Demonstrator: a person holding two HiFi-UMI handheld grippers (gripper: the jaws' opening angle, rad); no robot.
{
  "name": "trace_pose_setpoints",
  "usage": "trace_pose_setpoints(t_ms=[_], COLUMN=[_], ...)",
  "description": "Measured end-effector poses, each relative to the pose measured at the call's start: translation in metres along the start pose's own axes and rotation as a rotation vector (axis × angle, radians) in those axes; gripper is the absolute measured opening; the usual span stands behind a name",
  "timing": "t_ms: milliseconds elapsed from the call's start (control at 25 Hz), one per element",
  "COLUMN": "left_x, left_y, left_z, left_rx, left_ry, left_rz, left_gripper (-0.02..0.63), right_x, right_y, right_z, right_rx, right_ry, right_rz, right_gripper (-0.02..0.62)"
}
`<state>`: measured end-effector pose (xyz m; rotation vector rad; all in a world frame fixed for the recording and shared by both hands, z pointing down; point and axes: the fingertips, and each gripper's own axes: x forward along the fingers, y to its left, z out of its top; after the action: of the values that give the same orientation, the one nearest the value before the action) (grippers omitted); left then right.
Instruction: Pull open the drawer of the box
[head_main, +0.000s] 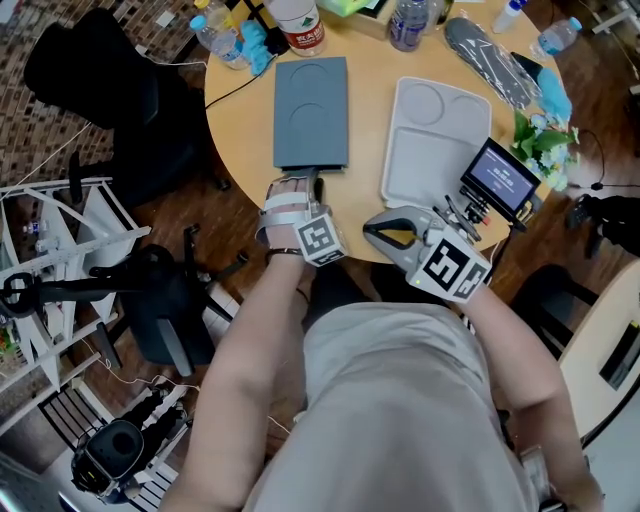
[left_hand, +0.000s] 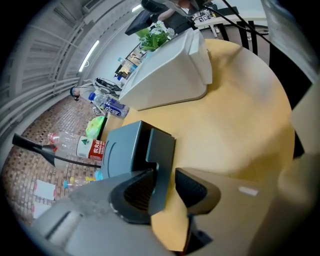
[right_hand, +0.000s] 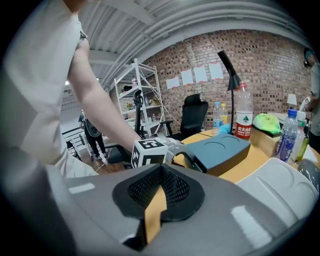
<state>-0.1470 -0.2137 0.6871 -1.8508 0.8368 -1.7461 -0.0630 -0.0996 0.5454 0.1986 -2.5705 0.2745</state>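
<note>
A dark grey-blue flat box (head_main: 310, 100) lies on the round wooden table (head_main: 365, 215), with its drawer's pull tab (head_main: 316, 183) sticking out toward me. In the left gripper view the box (left_hand: 122, 145) is just ahead and the tab (left_hand: 161, 165) stands between the jaws. My left gripper (left_hand: 167, 172) is open: the tab rests against the left pad (left_hand: 134, 189), and a gap shows before the right pad (left_hand: 192, 186). My right gripper (head_main: 368, 228) hovers at the table's near edge, shut on nothing, its tips (right_hand: 161, 169) together.
A white compartment tray (head_main: 435, 140) lies right of the box. Bottles (head_main: 300, 25) and clutter line the table's far side. A small screen (head_main: 498, 178) and a flower bunch (head_main: 540, 140) sit at the right. A black chair (head_main: 100, 80) and a white rack (head_main: 60, 250) stand at the left.
</note>
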Motion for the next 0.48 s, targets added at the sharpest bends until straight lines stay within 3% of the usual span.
trace_pose_setpoints(t_ms=[160,240,480], left_x=[0.004,0.002,-0.006], left_y=[0.001,0.004,-0.004], left_z=[-0.002,-0.001,-0.002], left_rx=[0.006,0.010,0.022], left_ry=[0.009,0.007,0.009], left_rz=[0.006,0.013,-0.016], left_gripper=[0.133,0.077,0.069], right_x=[-0.002,-0.005,-0.010], right_y=[0.000,0.000,0.002], right_z=[0.002,0.002,0.002], right_rx=[0.003,0.007,0.004], right_ry=[-0.027,-0.031,-0.024], right_rz=[-0.007,-0.010,-0.016], right_gripper=[0.002,0.002,0.002])
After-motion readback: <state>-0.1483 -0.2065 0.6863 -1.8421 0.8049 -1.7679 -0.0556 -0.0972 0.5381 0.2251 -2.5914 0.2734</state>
